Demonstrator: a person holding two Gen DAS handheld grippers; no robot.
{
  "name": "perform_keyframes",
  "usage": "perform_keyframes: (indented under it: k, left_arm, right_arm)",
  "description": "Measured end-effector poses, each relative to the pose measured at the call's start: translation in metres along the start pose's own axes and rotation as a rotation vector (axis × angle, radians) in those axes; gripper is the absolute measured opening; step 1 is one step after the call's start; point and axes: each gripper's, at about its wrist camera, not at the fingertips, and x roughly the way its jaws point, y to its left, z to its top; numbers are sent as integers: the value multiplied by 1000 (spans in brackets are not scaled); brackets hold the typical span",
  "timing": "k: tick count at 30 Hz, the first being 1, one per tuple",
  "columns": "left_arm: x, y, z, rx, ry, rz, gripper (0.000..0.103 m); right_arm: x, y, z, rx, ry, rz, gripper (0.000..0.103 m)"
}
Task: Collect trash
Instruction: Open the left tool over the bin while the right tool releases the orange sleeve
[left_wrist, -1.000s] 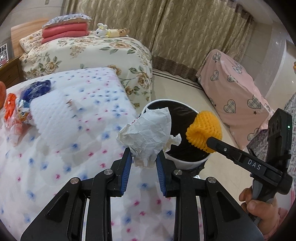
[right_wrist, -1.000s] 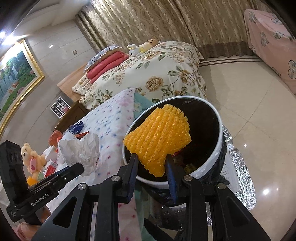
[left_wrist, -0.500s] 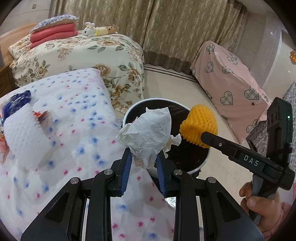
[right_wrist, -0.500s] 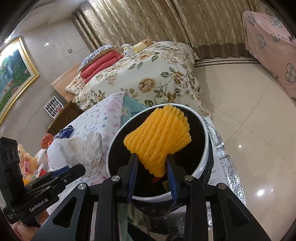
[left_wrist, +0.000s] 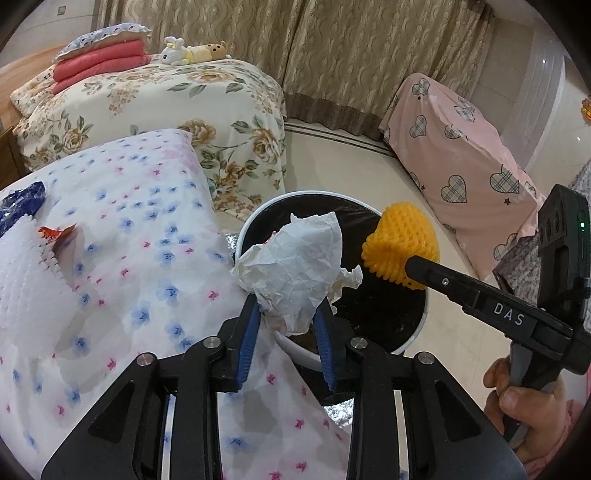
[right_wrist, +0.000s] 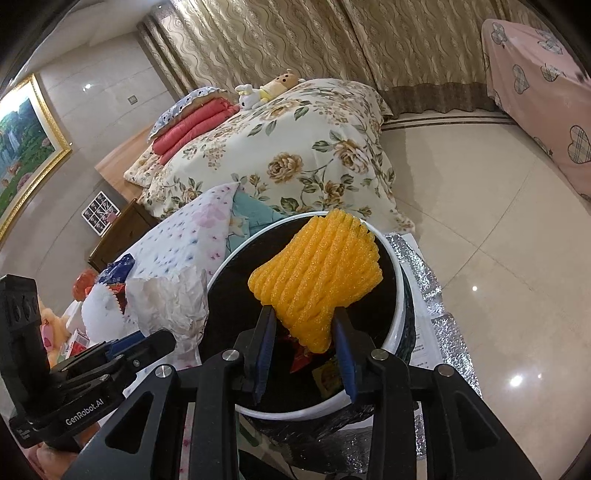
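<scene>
A round bin (left_wrist: 314, 193) with a white rim and a black liner stands on the floor beside the dotted quilt. My left gripper (left_wrist: 288, 306) holds a crumpled white paper (left_wrist: 295, 258) over the bin's near-left rim. Its jaws are opening, with the paper still pinched between the blue pads. My right gripper (right_wrist: 303, 314) holds a yellow foam net (right_wrist: 317, 266) above the bin (right_wrist: 295, 416). Those jaws are opening too, the net still between the pads. The net (left_wrist: 400, 243) hangs over the bin's right side. Wrappers lie at the bin's bottom.
More litter lies on the dotted quilt (left_wrist: 147, 221): a white foam net (left_wrist: 26, 288), a blue wrapper (left_wrist: 22, 203) and a red scrap (left_wrist: 55, 232). A floral bed (left_wrist: 184, 96) stands behind and pink-covered furniture (left_wrist: 461, 155) to the right. Silver foil (right_wrist: 428, 288) lies under the bin.
Both grippers have moved over the bin, which now sits closer and more centred under them. The blue pads of each stand slightly wider apart around the paper and the net.
</scene>
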Motion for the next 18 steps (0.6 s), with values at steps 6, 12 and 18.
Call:
perform_keyframes:
  k: [6, 12, 18]
  left_arm:
    - [-2, 1, -3, -3, -1, 7, 50]
    - [-18, 17, -14, -44, -15, 14, 55]
    - [-41, 37, -33, -84, -38, 39, 59]
  right_arm:
    - [-1, -5, 1, 21, -2, -6, 56]
    - [-8, 0, -3, 35, -17, 11, 76]
    - [-13, 23, -11, 21, -20, 63, 88]
